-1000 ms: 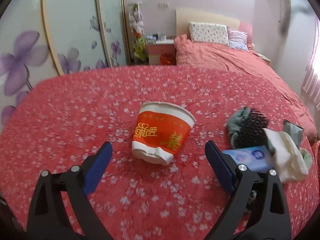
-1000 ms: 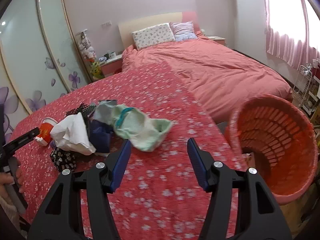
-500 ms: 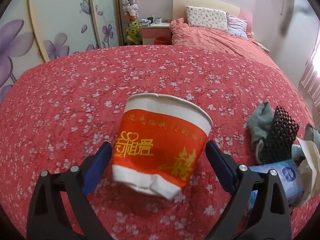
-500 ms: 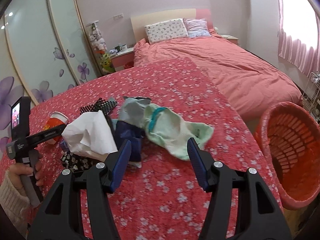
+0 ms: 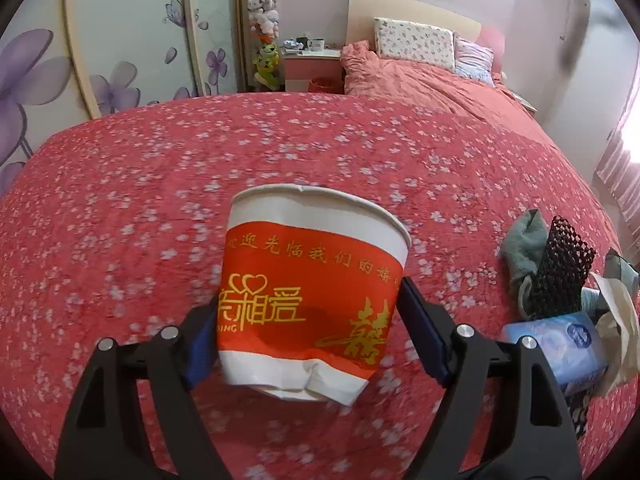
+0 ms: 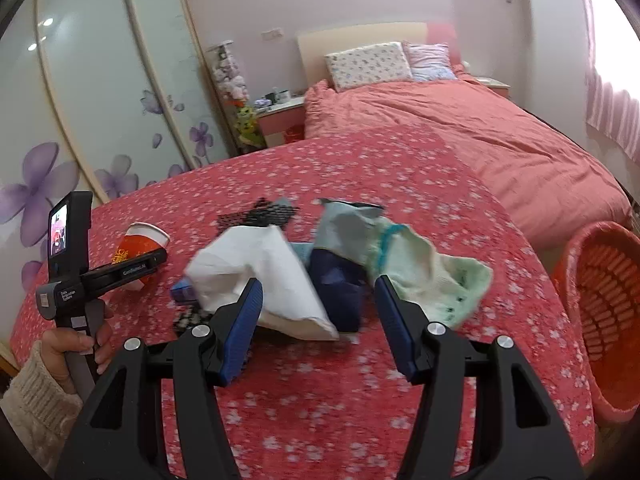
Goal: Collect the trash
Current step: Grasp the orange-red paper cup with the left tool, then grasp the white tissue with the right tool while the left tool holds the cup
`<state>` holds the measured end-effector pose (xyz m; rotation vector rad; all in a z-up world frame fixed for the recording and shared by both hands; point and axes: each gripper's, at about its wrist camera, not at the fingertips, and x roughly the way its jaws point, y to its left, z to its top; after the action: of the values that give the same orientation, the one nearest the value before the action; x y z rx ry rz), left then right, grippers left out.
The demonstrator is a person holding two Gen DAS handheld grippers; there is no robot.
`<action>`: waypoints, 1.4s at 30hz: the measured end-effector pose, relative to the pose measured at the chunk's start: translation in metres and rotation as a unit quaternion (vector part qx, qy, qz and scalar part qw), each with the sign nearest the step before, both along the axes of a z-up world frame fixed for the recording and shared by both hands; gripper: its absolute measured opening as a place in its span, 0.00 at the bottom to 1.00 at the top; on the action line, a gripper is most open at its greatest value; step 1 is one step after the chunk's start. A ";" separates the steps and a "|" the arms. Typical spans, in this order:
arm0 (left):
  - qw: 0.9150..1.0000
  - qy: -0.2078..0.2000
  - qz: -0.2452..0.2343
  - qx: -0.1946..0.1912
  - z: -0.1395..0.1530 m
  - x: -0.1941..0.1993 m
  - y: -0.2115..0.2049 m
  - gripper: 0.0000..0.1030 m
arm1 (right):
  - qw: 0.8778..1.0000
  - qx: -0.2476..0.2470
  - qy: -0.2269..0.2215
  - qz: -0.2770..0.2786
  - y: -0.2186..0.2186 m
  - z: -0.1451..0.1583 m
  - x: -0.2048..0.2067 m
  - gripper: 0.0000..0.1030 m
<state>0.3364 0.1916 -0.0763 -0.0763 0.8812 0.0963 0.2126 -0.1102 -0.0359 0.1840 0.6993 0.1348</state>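
Left tongs (image 5: 308, 320) straddle the paper cup (image 5: 312, 288), which sits on the flowered bedspread (image 5: 160, 184) with its axis leaning away from the camera. Jaws have just been closing; both blue pads sit at the cup's lower sides, though a firm pinch cannot be confirmed.

Right tongs (image 6: 318, 316) stand half open and empty, aimed at the pile: a white bag (image 6: 260, 276), a dark blue item (image 6: 340, 284) and a pale green cloth (image 6: 432, 276) just ahead. An orange basket (image 6: 600, 300) stands off the bed's right edge, nearer this hand.

Cup (image 5: 312, 288), litter on floral bedspread (image 5: 120, 220)
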 end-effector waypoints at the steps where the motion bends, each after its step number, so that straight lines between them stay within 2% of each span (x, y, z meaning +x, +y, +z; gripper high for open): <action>1: 1.000 -0.002 0.001 0.000 0.002 -0.003 0.003 0.76 | 1.000 -0.002 -0.001 0.006 0.006 0.000 0.002 0.57; 5: 1.000 -0.006 0.003 -0.002 0.008 -0.014 0.012 0.76 | 1.000 -0.016 -0.005 0.016 0.022 -0.002 0.010 0.57; 16: 1.000 -0.012 0.000 -0.009 0.013 -0.034 0.025 0.76 | 0.999 -0.030 0.037 0.015 0.026 -0.024 0.024 0.56; 17: 1.000 -0.011 -0.001 -0.011 0.013 -0.034 0.025 0.76 | 0.999 -0.030 0.040 0.018 0.027 -0.025 0.023 0.54; 19: 1.000 -0.012 -0.001 -0.012 0.014 -0.037 0.026 0.76 | 0.998 -0.032 0.043 0.019 0.027 -0.025 0.022 0.33; 22: 1.000 -0.014 -0.003 -0.012 0.015 -0.038 0.027 0.76 | 0.998 -0.032 0.043 0.022 0.026 -0.025 0.019 0.21; 25: 1.000 -0.015 -0.004 -0.012 0.017 -0.040 0.025 0.76 | 0.999 -0.025 0.038 0.024 0.023 -0.021 0.013 0.16; 31: 1.000 -0.023 -0.009 -0.010 0.028 -0.048 0.016 0.76 | 1.000 -0.016 0.010 0.023 0.019 -0.003 -0.002 0.15; 42: 0.998 -0.052 -0.026 -0.006 0.064 -0.067 -0.008 0.76 | 0.999 0.006 -0.047 -0.009 -0.011 0.035 -0.028 0.15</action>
<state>0.2698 0.1836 -0.0118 -0.0681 0.7795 0.0380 0.1849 -0.1210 -0.0007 0.1940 0.6036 0.1296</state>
